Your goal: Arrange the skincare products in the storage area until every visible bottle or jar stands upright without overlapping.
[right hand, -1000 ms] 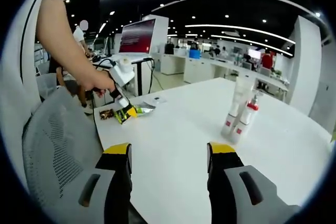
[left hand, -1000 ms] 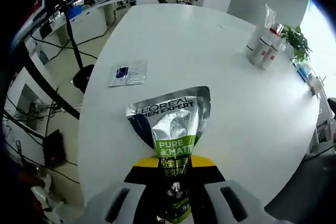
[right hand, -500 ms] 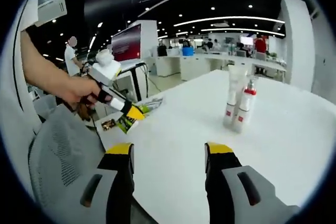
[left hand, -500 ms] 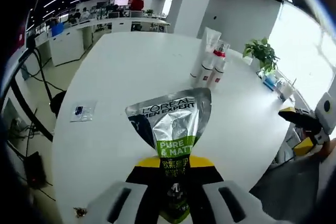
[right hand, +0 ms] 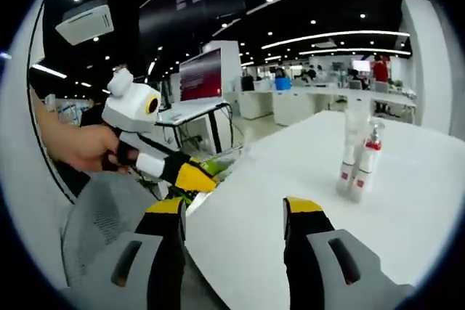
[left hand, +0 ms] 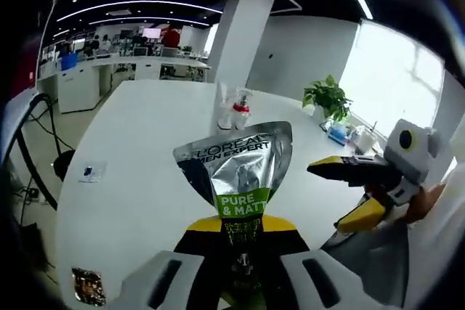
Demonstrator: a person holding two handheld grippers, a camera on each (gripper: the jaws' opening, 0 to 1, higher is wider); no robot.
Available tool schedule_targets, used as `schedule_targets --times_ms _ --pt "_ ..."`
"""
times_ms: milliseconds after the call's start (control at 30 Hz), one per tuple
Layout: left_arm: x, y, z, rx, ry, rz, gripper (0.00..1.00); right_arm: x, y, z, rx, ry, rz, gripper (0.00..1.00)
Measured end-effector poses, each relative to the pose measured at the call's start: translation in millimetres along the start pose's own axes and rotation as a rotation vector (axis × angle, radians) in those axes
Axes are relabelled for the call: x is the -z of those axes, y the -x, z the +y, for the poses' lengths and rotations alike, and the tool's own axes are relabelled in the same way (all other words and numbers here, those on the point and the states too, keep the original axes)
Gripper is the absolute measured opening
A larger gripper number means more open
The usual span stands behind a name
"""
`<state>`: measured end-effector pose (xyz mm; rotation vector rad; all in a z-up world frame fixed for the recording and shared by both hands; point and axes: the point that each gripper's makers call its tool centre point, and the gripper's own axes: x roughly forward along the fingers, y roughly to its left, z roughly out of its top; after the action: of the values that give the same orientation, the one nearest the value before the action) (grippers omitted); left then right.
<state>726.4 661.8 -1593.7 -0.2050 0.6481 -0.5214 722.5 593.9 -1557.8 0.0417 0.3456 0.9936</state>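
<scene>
- In the left gripper view, the left gripper (left hand: 240, 252) rises from the bottom centre, its jaws pinching the lower end of a silver and green L'Oreal Men Expert tube (left hand: 236, 172), which stands up the middle of the frame with its crimped end on top.
- Beyond the tube, the white table (left hand: 145, 157) runs toward the upper centre, where a small group of white bottles with red caps (left hand: 234, 110) stands upright, close together.
- A flat sachet (left hand: 90, 172) lies on the table at the left, and a small dark packet (left hand: 88, 286) sits at the lower left near the table edge.
- At the right of this view, the right gripper (left hand: 349, 190) enters with its yellow-tipped jaws spread, empty.
- In the right gripper view, the right gripper (right hand: 232, 212) rises from the bottom, jaws apart with nothing between them, above the table edge.
- The bottles (right hand: 360, 157) stand at the right of this frame.
- At the left, a hand (right hand: 83, 147) holds the left gripper (right hand: 190, 176), with a bit of green tube showing at its tip.
</scene>
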Motion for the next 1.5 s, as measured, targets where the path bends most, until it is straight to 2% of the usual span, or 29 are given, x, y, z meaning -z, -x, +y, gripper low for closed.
schedule_targets --times_ms 100,167,233,333,567,667,733,767,933,1067,1167,1300,1500 --pt "-1.7 4 -15.0 0.045 0.023 -0.042 0.16 -8.9 -2 5 -0.042 -0.155 -0.032 0.5" --pt "0.2 6 -23.2 0.064 0.023 -0.044 0.16 -15.4 -2 6 -0.062 -0.259 -0.061 0.49" --pt "1.5 6 -30.5 0.074 0.018 -0.05 0.16 -20.3 -2 6 -0.072 -0.34 -0.086 0.47" --pt "2.3 6 -41.6 0.099 0.022 -0.058 0.16 -20.7 -3 7 -0.086 -0.427 -0.089 0.44" --pt "6.2 4 -60.7 0.118 -0.027 -0.05 0.16 -22.2 -5 10 -0.093 -0.481 -0.086 0.34" --pt "8.0 4 -63.1 0.105 -0.046 -0.04 0.16 -18.0 -10 9 -0.09 -0.519 -0.065 0.23" --pt "8.9 4 -61.4 0.084 -0.069 -0.033 0.16 -19.0 -11 13 -0.117 -0.55 -0.063 0.15" --pt "9.2 4 -59.4 0.073 -0.078 -0.028 0.16 -19.7 -12 15 -0.122 -0.579 -0.059 0.15" --pt "5.1 7 -57.4 0.054 -0.104 -0.039 0.18 -23.6 -13 15 -0.126 -0.55 -0.062 0.12" --pt "1.4 11 -53.1 0.038 -0.121 -0.051 0.19 -29.6 -16 20 -0.159 -0.533 -0.062 0.09" --pt "0.6 13 -49.2 0.033 -0.113 -0.055 0.26 -32.9 -18 21 -0.182 -0.525 -0.056 0.08" --pt "0.2 19 -41.1 0.032 -0.083 -0.068 0.37 -35.5 -21 18 -0.202 -0.535 -0.05 0.07" --pt "-5.2 29 -30.4 0.064 0.033 -0.111 0.45 -43.8 -25 16 -0.244 -0.521 -0.047 0.06"
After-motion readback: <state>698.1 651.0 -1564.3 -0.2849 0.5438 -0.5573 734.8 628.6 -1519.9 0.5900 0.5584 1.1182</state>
